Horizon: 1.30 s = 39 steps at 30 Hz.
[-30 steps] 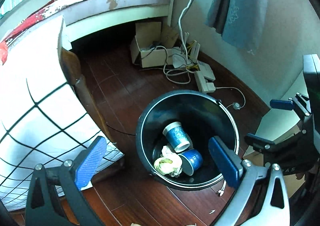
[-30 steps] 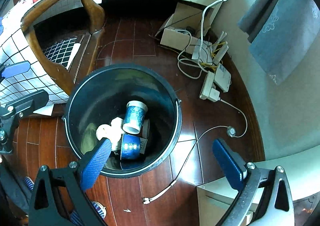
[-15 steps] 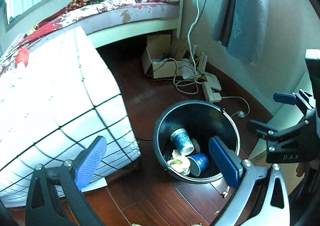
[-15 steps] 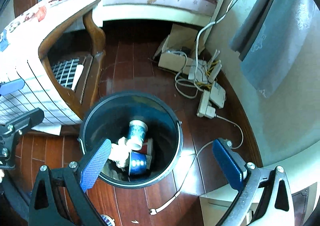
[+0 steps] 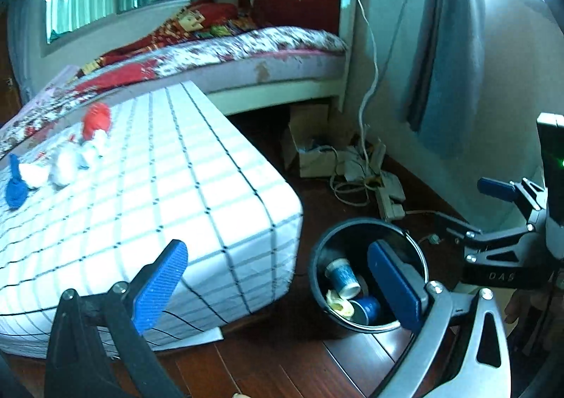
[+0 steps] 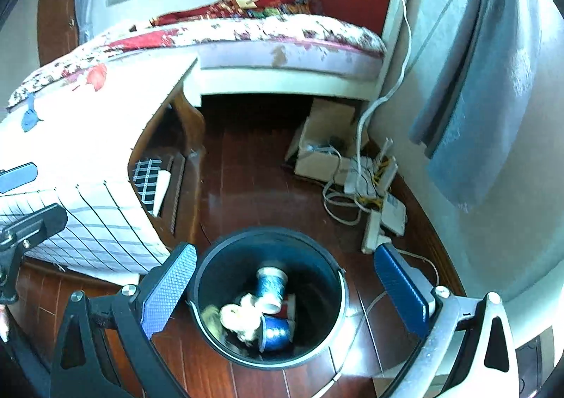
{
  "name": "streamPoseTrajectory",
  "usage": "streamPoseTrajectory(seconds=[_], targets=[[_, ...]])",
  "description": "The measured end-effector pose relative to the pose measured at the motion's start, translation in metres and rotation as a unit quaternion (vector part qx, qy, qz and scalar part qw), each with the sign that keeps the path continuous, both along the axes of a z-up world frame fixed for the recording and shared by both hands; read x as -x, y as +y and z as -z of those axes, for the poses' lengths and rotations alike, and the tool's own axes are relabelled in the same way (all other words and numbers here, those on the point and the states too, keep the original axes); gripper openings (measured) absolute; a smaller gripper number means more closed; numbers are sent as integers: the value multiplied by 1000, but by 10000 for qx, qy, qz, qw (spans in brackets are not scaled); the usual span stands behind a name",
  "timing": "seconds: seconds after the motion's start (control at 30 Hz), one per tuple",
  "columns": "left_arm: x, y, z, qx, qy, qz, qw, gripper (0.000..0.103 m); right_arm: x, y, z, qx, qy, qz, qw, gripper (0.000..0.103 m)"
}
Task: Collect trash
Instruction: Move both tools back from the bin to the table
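A black round bin (image 5: 319,278) (image 6: 225,338) stands on the wooden floor. Inside lie two blue paper cups (image 5: 343,276) (image 6: 269,283) and crumpled pale paper (image 5: 336,302) (image 6: 234,318). My left gripper (image 5: 278,281) is open and empty, raised beside the table's corner, left of the bin. My right gripper (image 6: 285,292) is open and empty, above the bin. On the checked tablecloth (image 5: 158,193) at the far left lie white paper wads (image 5: 63,163), a red piece (image 5: 96,118) and a blue piece (image 5: 14,186).
A bed (image 5: 246,56) with a red headboard stands behind. A cardboard box (image 5: 313,151), power strips and tangled cables (image 5: 366,179) lie on the floor by the wall. A blue curtain (image 5: 444,56) hangs at right. A pale cabinet corner (image 6: 458,362) is at lower right.
Both grippers have risen and pulled back from the bin, which looks smaller. The left view now shows the table top with its trash pieces. Both grippers stayed open.
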State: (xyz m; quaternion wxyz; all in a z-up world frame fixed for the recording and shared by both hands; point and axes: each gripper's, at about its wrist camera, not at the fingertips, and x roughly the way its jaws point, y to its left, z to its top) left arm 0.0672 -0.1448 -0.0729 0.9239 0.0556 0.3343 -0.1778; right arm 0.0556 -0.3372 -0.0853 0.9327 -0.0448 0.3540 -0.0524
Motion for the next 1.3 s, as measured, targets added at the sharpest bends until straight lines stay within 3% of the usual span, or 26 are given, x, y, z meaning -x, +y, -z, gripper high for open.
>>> streamPoseTrajectory(seconds=[0.77, 1.07, 1.3], targets=[[-14, 140, -16, 65, -314, -1361, 9902, 102, -52, 141, -29, -392, -383, -1186, 9914, 102], [-19, 211, -13, -44, -324, -1970, 9799, 102, -74, 198, -29, -592, -480, -1626, 9838, 102], [-31, 258, -12, -47, -271, -2361, 9713, 102, -108, 237, -32, -863, -478, -1667, 9811, 102]])
